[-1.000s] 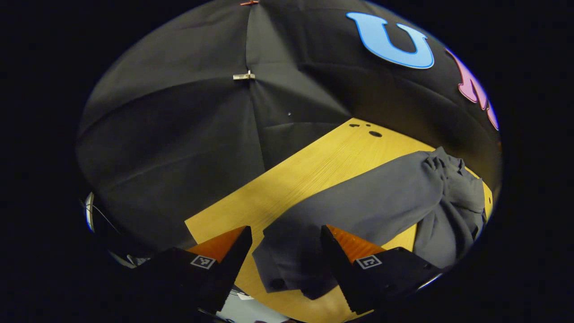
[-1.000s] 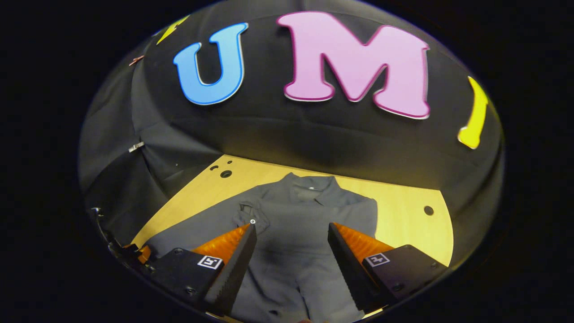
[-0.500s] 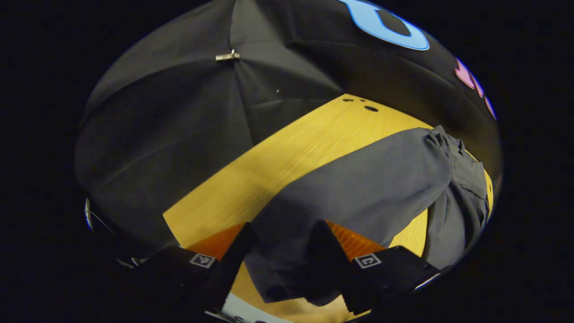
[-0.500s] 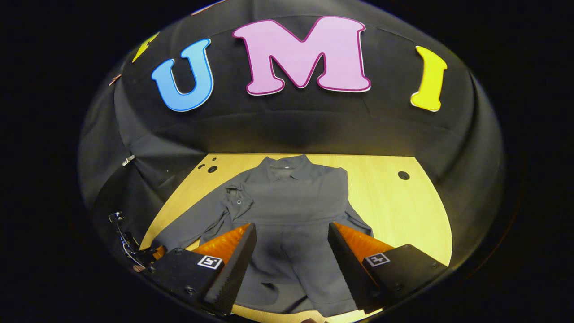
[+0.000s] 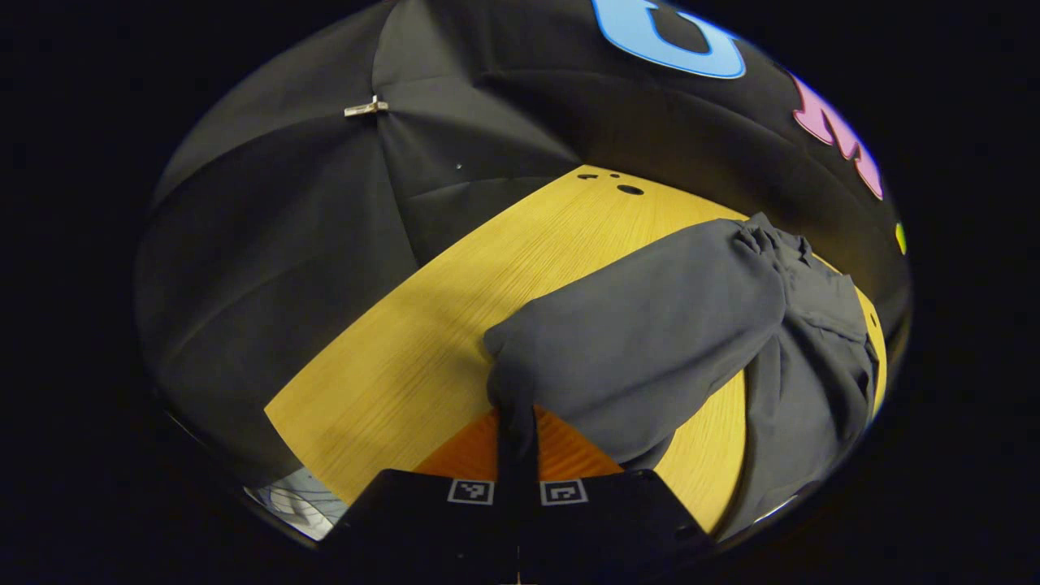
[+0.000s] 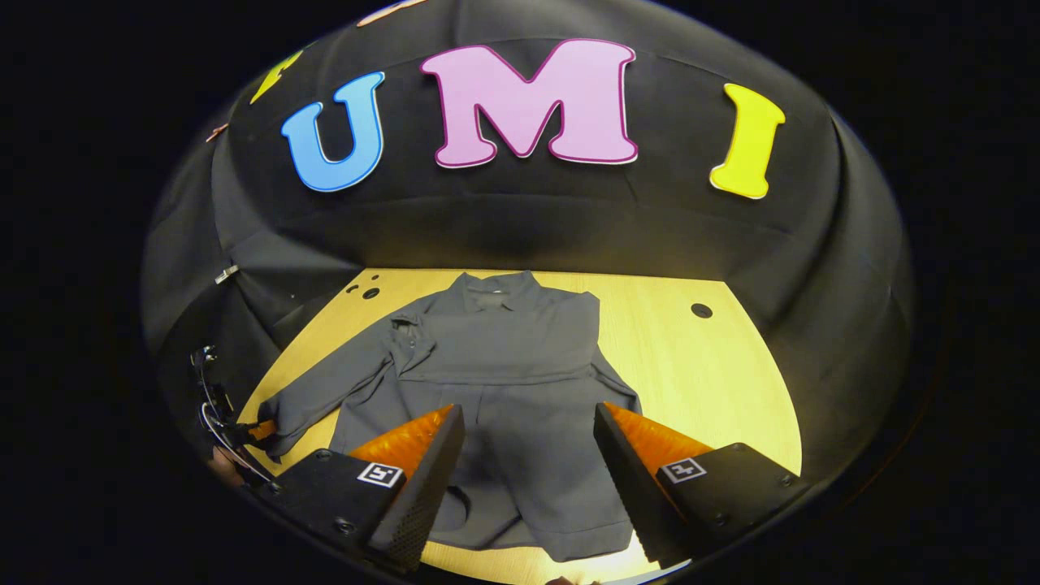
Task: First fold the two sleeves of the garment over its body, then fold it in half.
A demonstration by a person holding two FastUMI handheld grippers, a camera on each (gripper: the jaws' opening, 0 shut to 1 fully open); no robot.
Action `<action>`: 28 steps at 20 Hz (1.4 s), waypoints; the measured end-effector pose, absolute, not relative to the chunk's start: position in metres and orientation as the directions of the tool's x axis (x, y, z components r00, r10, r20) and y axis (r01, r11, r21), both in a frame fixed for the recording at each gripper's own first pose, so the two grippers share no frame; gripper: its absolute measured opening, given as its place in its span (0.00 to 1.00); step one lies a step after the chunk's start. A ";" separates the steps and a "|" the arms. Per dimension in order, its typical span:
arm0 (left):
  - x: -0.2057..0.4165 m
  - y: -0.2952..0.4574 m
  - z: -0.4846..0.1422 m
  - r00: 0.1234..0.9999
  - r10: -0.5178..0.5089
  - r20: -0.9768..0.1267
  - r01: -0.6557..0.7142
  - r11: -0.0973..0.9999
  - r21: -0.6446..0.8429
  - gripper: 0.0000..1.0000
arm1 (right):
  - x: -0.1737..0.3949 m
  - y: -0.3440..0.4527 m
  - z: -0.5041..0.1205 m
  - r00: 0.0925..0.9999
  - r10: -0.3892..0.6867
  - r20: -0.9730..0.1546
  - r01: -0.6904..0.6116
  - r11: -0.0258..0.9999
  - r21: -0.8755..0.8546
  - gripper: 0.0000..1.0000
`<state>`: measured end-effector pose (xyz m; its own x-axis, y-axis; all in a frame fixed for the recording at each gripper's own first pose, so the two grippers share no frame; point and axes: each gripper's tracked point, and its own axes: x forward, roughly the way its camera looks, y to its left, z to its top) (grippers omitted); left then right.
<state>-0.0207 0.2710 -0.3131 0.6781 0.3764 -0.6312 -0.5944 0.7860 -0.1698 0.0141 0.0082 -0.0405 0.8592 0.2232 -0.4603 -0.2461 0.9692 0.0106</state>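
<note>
A dark grey collared garment lies flat on the wooden table, collar toward the booth wall. One sleeve lies folded across its chest; the other sleeve stretches out to the left. In the left gripper view my left gripper is shut on the cuff end of that sleeve, and the cloth is lifted a little off the table. In the right gripper view the left gripper shows small at the sleeve's end. My right gripper hangs open above the garment's lower half, holding nothing.
The table has small dark holes near its far left corner and one hole at the far right. The black booth wall closes in the back and sides. Bare wood lies right of the garment.
My left gripper has closed from open onto the sleeve's cuff and raised it. My right gripper has drawn back from the garment, staying open, so more of the garment shows.
</note>
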 end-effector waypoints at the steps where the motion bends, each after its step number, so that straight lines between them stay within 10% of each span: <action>1: -0.022 0.272 -0.308 0.675 0.375 -0.636 -0.607 0.771 -0.190 0.06 | 0.017 -0.001 -0.040 0.862 0.217 -0.457 -0.237 0.971 0.015 0.98; 16: 0.116 0.157 -0.089 0.886 0.303 -0.352 -0.398 0.886 -0.238 0.05 | 0.021 -0.134 -0.089 0.846 0.161 -0.509 -0.113 0.986 0.124 0.99; 28: 0.276 -0.064 -0.097 0.934 -0.006 -0.357 -0.094 0.960 -0.262 0.05 | 0.025 -0.143 -0.150 0.782 0.212 -0.586 -0.123 0.974 0.188 0.99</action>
